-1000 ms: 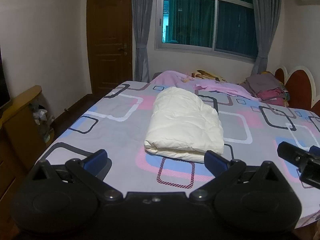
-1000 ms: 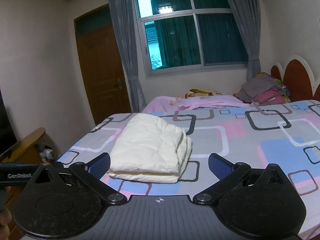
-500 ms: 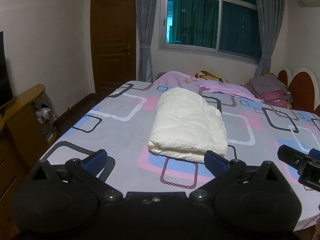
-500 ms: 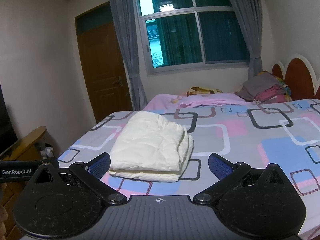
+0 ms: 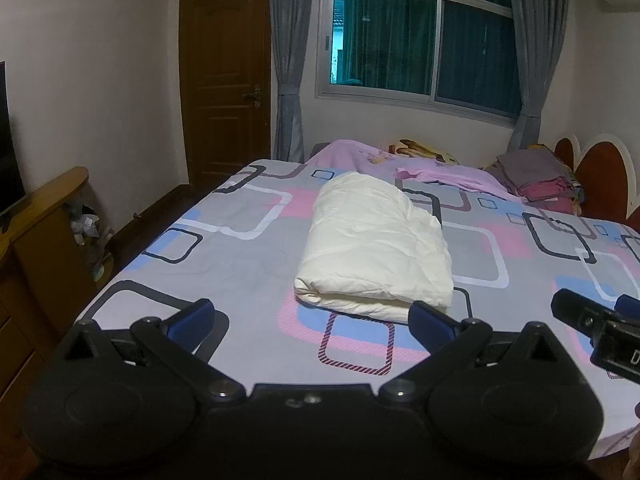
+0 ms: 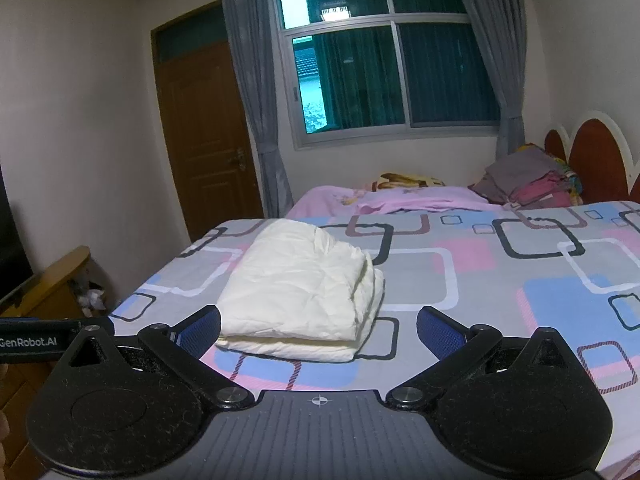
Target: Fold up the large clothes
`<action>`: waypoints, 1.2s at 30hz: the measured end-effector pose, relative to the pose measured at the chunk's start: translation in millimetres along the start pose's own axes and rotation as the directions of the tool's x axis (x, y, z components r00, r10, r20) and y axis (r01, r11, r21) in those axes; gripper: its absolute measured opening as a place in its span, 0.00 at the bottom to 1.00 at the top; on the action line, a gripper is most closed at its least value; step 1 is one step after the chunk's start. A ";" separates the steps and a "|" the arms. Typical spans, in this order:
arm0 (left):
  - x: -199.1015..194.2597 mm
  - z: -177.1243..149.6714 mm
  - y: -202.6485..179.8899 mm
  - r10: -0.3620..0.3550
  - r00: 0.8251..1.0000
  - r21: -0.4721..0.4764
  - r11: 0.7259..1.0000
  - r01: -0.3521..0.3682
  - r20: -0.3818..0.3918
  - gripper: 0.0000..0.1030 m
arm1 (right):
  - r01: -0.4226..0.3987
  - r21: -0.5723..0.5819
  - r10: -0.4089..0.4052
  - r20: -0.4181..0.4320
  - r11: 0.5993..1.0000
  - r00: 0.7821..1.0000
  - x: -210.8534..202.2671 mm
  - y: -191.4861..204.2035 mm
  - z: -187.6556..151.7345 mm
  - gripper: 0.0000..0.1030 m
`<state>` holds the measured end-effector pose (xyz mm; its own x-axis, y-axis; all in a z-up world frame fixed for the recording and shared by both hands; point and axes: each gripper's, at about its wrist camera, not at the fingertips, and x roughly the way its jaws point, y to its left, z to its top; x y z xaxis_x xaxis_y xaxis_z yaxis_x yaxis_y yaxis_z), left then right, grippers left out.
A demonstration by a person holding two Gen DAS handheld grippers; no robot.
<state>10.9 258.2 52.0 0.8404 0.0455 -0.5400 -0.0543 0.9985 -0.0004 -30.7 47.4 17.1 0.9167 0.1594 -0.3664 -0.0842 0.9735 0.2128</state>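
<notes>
Both cameras have drawn slightly back and up since a second ago, so the folded cream-white padded garment (image 5: 374,250) sits a little lower and farther off in each view, while it lies unchanged on the bed. Each tool is empty: the left gripper (image 5: 311,317) and the right gripper (image 6: 319,326) have their blue-padded fingers spread wide, hovering short of the bundle and touching nothing. The fold looks finished, or nearly so. The risk from here, as I judge it, is the puffy filling: the stacked layers along the garment's right edge could spring open or slide apart if a finger nudges or drags them, and a pinch on the top layer alone would peel the fold back. It rests on a bedsheet of grey cloth printed with pink, blue and white squares (image 5: 248,264), flat and soft. Behind are a brown wooden door (image 5: 226,80), grey curtains (image 6: 256,92), a dark window (image 5: 420,40) and a stack of folded clothes (image 6: 528,184) by the headboard.
</notes>
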 end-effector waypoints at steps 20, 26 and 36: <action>11.6 1.3 3.2 -0.004 0.999 -0.007 1.000 0.003 -0.032 1.00 | -0.007 0.000 0.007 -0.022 1.000 1.000 10.4 0.4 0.8 1.00; 25.2 3.6 5.6 -0.007 0.998 -0.014 1.000 0.006 -0.061 1.00 | -0.009 -0.002 0.008 -0.037 1.000 0.999 20.4 1.1 -0.6 1.00; 52.9 8.7 3.4 -0.030 0.998 0.011 0.999 0.031 -0.058 0.97 | 0.014 0.010 -0.013 -0.065 1.000 0.998 44.7 -6.8 -0.3 1.00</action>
<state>59.8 264.3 30.7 0.8090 0.0132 -0.5877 -0.0221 0.9997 -0.0078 10.8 48.0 -1.0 0.8904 0.1567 -0.4274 -0.0676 0.9740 0.2162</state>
